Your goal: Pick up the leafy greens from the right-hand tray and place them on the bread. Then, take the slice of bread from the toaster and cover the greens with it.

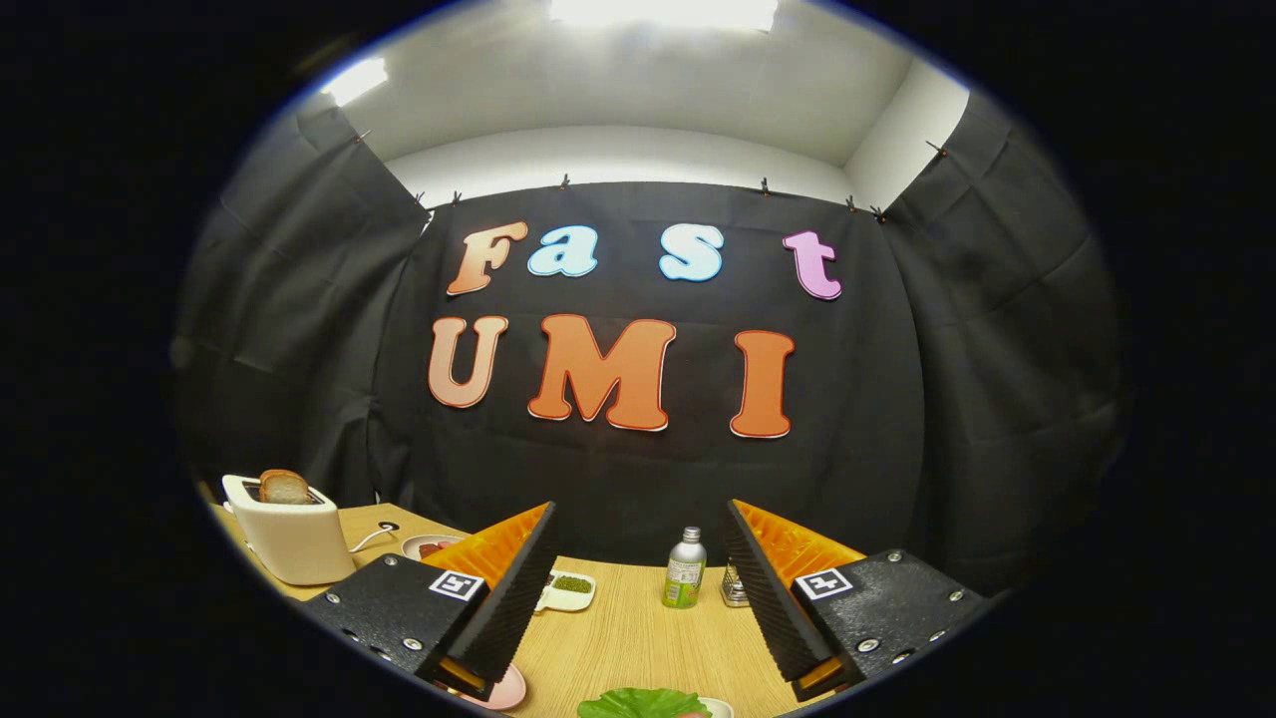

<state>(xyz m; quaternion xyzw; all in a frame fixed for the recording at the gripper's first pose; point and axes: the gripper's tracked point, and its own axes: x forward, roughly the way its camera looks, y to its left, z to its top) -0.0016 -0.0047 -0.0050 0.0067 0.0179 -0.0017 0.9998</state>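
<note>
The leafy greens lie at the bottom centre of the frame, low between the two fingers of the gripper, which stand wide apart and hold nothing. At the lower left, the toaster stands on the wooden counter with a slice of bread sticking up from it. Beyond the fingers stand a small bottle and a white dish.
</note>
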